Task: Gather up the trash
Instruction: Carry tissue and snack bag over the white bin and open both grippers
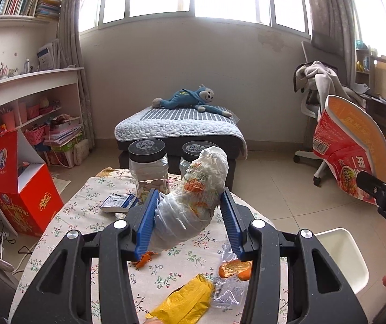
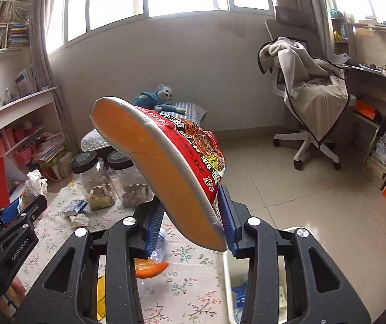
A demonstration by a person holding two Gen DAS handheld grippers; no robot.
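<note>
My left gripper (image 1: 190,198) is shut on a long wad of white tissue (image 1: 198,189) stained orange, held above the floral tablecloth (image 1: 85,210). My right gripper (image 2: 193,202) is shut on a squashed red instant-noodle bowl (image 2: 166,162) with an orange inside, lifted over the table's right side. In the left wrist view the noodle bowl (image 1: 349,145) and the right gripper (image 1: 381,197) show at the right. On the cloth lie a yellow wrapper (image 1: 187,299), orange peel (image 1: 233,268), clear plastic (image 1: 228,294), a small blue-white box (image 1: 117,202) and a crumpled tissue (image 2: 79,219).
A white bin (image 1: 349,256) stands at the table's right edge with scraps inside. Two black-lidded jars (image 1: 148,162) sit at the table's far end. Beyond are a padded stool with a blue plush monkey (image 1: 193,98), a red box (image 1: 23,189) on the floor, and an office chair (image 2: 311,102).
</note>
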